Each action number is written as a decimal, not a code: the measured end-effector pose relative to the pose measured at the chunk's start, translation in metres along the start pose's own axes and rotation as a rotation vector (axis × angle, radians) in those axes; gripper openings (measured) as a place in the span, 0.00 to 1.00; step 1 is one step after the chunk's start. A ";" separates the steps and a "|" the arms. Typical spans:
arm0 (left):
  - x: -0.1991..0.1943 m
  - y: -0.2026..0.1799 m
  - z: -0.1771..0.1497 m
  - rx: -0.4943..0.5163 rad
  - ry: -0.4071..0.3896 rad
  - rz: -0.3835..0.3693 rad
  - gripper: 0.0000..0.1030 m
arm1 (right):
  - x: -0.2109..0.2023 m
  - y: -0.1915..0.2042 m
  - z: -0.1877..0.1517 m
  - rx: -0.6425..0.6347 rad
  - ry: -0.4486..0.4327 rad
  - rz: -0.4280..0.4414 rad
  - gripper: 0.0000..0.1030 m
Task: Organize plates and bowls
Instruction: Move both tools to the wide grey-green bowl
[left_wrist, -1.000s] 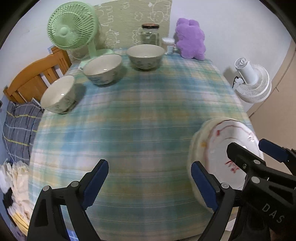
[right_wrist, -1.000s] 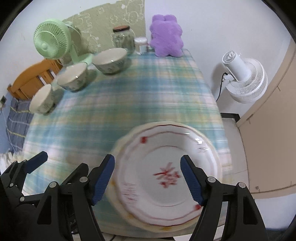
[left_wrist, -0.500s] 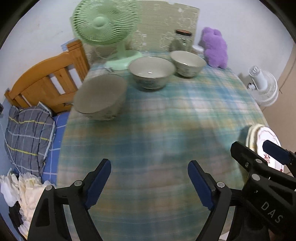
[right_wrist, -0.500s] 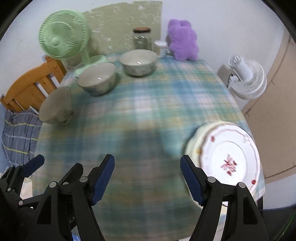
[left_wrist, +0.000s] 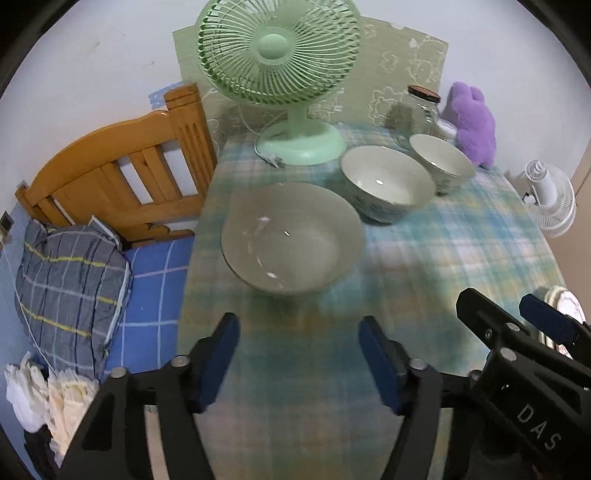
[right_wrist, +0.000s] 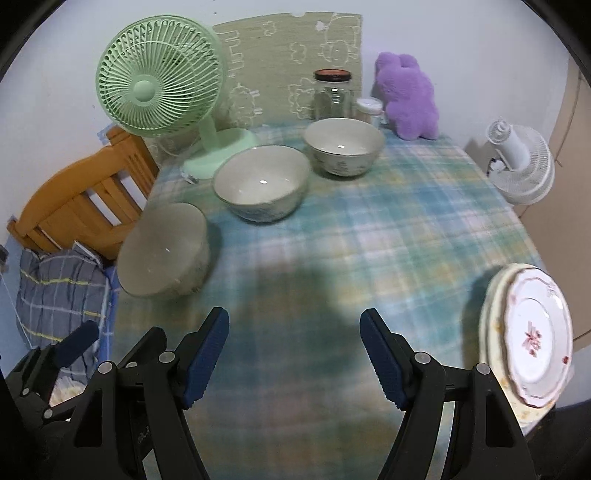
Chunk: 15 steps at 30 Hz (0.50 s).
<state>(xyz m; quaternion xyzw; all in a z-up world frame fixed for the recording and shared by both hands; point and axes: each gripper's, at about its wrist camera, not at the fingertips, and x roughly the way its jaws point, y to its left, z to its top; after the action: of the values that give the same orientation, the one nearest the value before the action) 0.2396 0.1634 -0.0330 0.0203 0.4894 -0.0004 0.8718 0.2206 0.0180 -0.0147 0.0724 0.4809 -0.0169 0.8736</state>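
3 bowls stand in a diagonal row on the checked tablecloth (right_wrist: 388, 229). The nearest bowl (left_wrist: 291, 236) sits at the left edge of the table, close to the wooden headboard (left_wrist: 118, 173); the middle bowl (left_wrist: 386, 182) stands just beyond it to the right, and the far bowl (left_wrist: 441, 160) is beside that one, near the glass jar (right_wrist: 332, 94) and the purple plush toy (right_wrist: 406, 96). A green fan (right_wrist: 159, 85) stands behind the bowls at the far left. The stack of plates (right_wrist: 528, 332), its top plate white with a red pattern, lies at the near right edge of the table, well apart from the bowls.

The left gripper (left_wrist: 299, 360) hangs just short of the nearest bowl; its jaws have just been closing, yet they stand apart with only cloth between them. The right gripper (right_wrist: 293, 354) is released too, its jaws spread over bare tablecloth, with the plates off to its right and nothing grasped.
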 end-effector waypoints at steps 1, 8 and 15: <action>0.003 0.003 0.004 0.005 -0.009 0.011 0.62 | 0.004 0.006 0.005 0.001 -0.003 0.003 0.74; 0.028 0.026 0.032 0.006 -0.025 0.040 0.56 | 0.027 0.040 0.032 -0.013 -0.014 0.008 0.74; 0.060 0.040 0.050 0.012 -0.005 0.054 0.46 | 0.059 0.058 0.050 -0.010 0.004 0.014 0.73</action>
<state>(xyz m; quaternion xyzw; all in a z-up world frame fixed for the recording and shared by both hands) 0.3139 0.2024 -0.0570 0.0389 0.4866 0.0199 0.8725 0.2998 0.0702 -0.0314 0.0715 0.4822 -0.0085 0.8731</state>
